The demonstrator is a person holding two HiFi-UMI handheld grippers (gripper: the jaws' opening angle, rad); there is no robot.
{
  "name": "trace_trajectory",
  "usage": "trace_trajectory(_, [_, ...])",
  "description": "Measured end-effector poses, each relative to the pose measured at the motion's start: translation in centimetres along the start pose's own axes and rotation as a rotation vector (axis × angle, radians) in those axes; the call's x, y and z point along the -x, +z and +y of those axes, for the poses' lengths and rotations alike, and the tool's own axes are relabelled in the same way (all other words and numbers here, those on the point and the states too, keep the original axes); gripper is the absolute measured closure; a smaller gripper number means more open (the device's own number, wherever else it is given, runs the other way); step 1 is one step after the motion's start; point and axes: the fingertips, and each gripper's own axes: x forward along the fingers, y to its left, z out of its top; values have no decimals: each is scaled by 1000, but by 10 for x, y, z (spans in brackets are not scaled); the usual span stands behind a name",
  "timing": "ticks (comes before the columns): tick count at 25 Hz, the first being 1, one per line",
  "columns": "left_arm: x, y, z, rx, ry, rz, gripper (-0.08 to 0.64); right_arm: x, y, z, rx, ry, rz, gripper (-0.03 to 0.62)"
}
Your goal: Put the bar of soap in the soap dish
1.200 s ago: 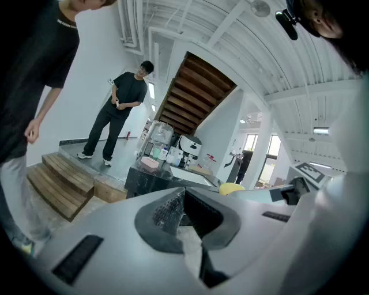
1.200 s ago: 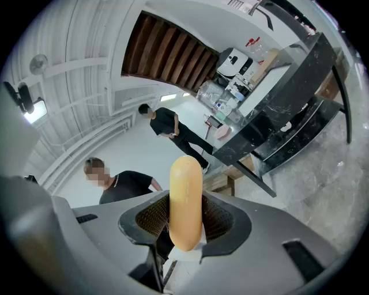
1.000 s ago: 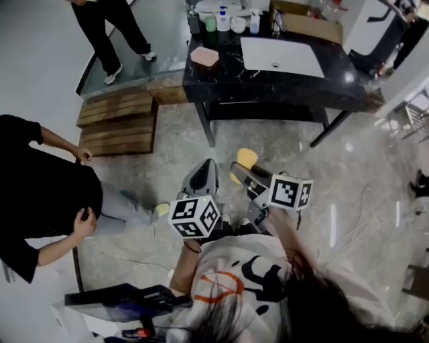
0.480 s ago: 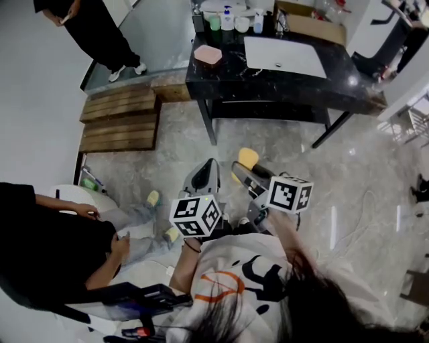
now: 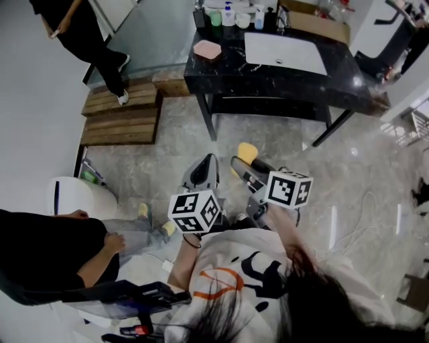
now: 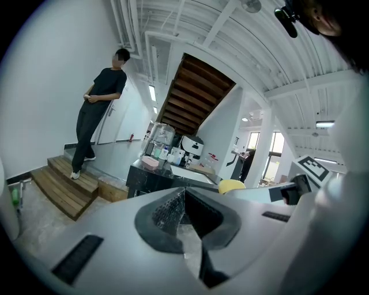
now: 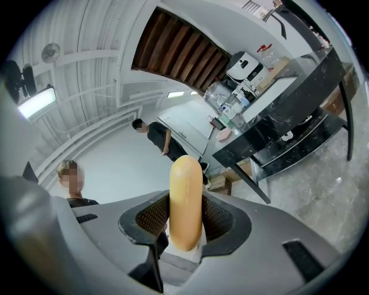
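Observation:
A yellow bar of soap [image 7: 185,201] stands on edge between the jaws of my right gripper [image 7: 185,218], which is shut on it. From the head view, the soap [image 5: 247,153] sticks out of the right gripper [image 5: 242,162] above the floor, short of the black counter. The pink soap dish [image 5: 207,49] sits at the counter's left end, also seen small in the left gripper view as the dish [image 6: 150,163]. My left gripper [image 5: 203,169] hangs beside the right one, jaws shut with nothing between them [image 6: 183,208].
A black counter [image 5: 228,67] holds a white sink [image 5: 285,52] and several bottles [image 5: 226,15] at the back. Wooden steps [image 5: 120,115] lie left of it. One person walks at the top left [image 5: 77,37]; another sits at the lower left [image 5: 53,251].
Both grippers have edged slightly toward the counter. The standing person stepped down toward the wooden steps, and the seated person shifted further down-left.

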Motion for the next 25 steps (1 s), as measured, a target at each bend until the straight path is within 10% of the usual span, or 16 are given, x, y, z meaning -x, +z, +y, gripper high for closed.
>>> trace_trajectory(25, [-22, -5, 19, 6, 13, 15, 560, -21, 7, -16, -6, -17, 24, 426])
